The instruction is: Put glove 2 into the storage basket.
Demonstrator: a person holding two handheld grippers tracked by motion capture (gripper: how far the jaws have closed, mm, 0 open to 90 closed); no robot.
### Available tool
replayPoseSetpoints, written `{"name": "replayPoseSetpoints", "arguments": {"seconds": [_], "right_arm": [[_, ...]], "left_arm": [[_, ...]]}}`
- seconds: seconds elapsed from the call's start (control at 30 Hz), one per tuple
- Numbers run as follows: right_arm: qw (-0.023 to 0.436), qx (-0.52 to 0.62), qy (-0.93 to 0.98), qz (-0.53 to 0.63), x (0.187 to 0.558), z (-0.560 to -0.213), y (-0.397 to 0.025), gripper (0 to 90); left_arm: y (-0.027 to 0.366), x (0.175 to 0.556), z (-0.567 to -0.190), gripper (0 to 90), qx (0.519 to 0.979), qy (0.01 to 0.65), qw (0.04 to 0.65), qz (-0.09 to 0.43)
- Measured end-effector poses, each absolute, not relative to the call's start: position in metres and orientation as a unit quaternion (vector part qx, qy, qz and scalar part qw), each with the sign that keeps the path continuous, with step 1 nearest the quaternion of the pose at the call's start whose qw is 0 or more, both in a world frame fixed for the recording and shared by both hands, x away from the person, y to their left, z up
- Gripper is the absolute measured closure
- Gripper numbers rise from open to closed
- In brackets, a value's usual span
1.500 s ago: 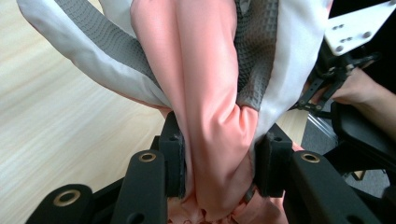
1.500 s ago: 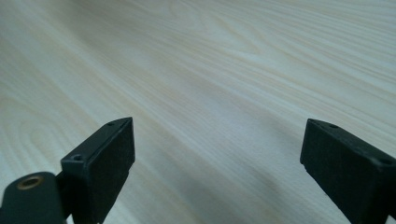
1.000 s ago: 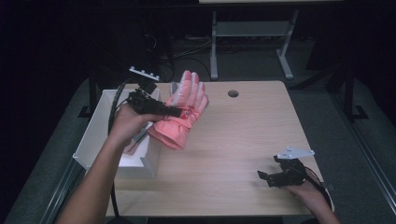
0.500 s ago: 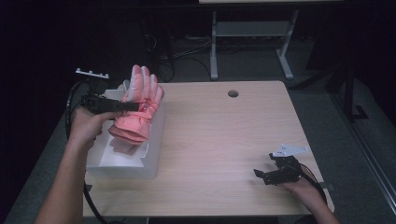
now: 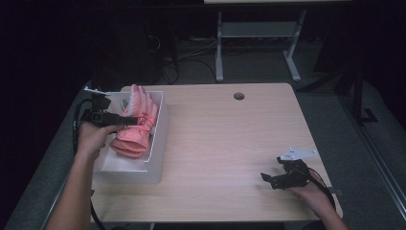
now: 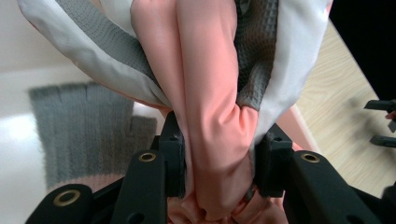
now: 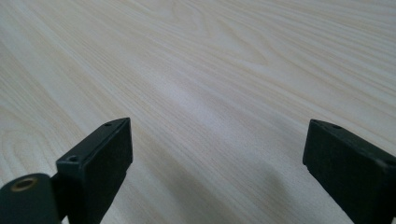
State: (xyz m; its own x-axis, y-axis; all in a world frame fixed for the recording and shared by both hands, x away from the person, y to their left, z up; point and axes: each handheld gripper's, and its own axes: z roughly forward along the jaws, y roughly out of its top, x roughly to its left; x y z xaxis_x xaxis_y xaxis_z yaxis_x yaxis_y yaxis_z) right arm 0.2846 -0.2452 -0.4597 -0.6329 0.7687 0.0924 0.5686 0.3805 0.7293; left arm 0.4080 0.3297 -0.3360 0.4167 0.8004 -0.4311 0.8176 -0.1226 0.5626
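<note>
Since moving leftward: glove (image 5: 134, 125) over box (image 5: 160, 139).

Left gripper (image 5: 125, 120): jaws are clamping tight on pink fabric bunched between them, pointing away from the left forearm.
Left forearm (image 5: 72, 191): is reaching forward, hand wrapping the gripper's rear.
Right gripper (image 5: 268, 178): jaws are standing wide apart, holding nothing.
Right hand (image 5: 309, 194): is resting low, behind its gripper.

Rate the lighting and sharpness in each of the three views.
High view: table evenly lit, surroundings nearly black, picture slightly soft. Left gripper view: pink glove in the left tongs is close and soft, the white bin glares pale. Right gripper view: right tongs blurred, a faint sheen on the wood grain.
</note>
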Motion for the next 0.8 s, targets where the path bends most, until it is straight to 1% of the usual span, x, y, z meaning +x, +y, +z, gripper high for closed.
{"name": "replayPoseSetpoints", "arguments": {"seconds": [0.23, 0.37, 0.5, 0.6, 0.67, 0.77, 0.8], "right_arm": [[0.131, 0.409, 0.819, 0.379, 0.284, -0.460, -0.245, 8.0], [0.133, 0.409, 0.819, 0.380, 0.284, -0.460, -0.246, 8.0], [0.132, 0.411, 0.819, 0.380, 0.284, -0.460, -0.246, 8.0], [0.132, 0.410, 0.819, 0.378, 0.284, -0.460, -0.245, 8.0], [0.131, 0.410, 0.820, 0.378, 0.283, -0.460, -0.245, 8.0], [0.132, 0.409, 0.819, 0.379, 0.283, -0.460, -0.245, 8.0], [0.133, 0.409, 0.819, 0.380, 0.283, -0.460, -0.246, 8.0]], "left_arm": [[0.320, 0.424, -0.374, 61.0, 0.760, 0.541, 0.359, -0.039], [0.320, 0.428, -0.384, 60.9, 0.759, 0.540, 0.360, -0.049], [0.317, 0.433, -0.401, 60.4, 0.766, 0.542, 0.340, -0.061], [0.319, 0.436, -0.407, 59.2, 0.766, 0.539, 0.343, -0.070], [0.319, 0.436, -0.408, 56.6, 0.770, 0.535, 0.340, -0.066], [0.318, 0.435, -0.406, 44.9, 0.772, 0.534, 0.341, -0.052], [0.319, 0.434, -0.406, 38.6, 0.772, 0.534, 0.342, -0.049]]}}
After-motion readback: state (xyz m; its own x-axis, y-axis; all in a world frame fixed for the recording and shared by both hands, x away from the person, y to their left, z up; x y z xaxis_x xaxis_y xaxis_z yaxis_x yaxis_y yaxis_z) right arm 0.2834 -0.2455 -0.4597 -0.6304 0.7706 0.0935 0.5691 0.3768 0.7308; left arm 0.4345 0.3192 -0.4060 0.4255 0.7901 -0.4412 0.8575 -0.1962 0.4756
